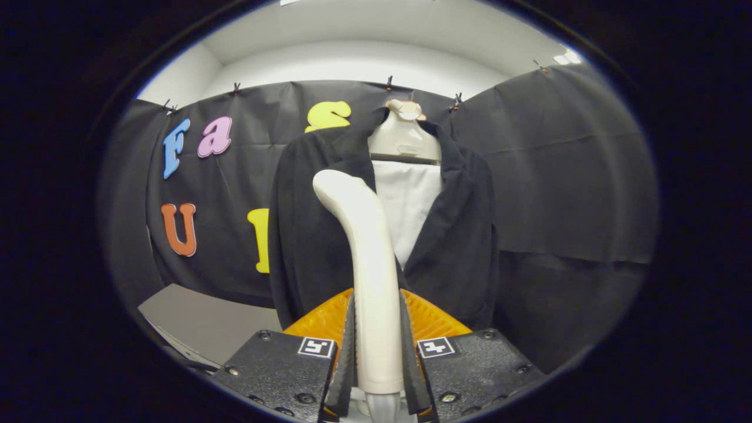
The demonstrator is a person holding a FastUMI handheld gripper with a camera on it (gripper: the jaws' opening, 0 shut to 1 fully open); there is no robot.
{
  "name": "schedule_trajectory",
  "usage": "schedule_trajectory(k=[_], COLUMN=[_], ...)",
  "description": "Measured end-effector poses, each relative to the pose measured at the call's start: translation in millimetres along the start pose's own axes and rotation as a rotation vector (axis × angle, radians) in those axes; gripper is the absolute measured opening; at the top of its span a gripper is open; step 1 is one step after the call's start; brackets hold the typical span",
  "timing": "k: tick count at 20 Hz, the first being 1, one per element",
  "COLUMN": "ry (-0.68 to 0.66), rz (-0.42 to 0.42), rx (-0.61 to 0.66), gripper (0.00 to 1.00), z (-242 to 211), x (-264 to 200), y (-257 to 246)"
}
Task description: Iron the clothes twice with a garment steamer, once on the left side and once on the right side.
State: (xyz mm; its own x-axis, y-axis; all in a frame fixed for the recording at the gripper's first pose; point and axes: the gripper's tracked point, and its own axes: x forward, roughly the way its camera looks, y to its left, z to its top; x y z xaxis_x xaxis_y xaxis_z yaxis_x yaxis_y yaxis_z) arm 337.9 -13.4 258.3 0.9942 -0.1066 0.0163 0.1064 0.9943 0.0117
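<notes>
Steamer (367, 258) stands upright between my fingers (348, 346), both pressed against its handle, its curved head tipped toward the left half of the jacket (311, 235) just beyond. I see the jacket hanging on a mannequin (404, 138) in front of the far cloth wall (564, 176), lapels open over a white panel (408, 205). Its left and right edges are free, with open room on either side. To the near left a grey table (205, 320) shows. White wall and ceiling rise above the cloth.
</notes>
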Motion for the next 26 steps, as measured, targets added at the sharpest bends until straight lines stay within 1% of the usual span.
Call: schedule_trajectory(k=[6,12,21,26], ry=[0.053,0.098,0.17,0.235], rz=[-0.037,-0.075,-0.104,-0.108], rx=[-0.041,-0.043,-0.055,-0.056], gripper=[0.38,0.39,0.38,0.39], z=[-38,-72,-125,-159], x=[-2,-4,-11,-9], y=[-5,-10,-11,-9])
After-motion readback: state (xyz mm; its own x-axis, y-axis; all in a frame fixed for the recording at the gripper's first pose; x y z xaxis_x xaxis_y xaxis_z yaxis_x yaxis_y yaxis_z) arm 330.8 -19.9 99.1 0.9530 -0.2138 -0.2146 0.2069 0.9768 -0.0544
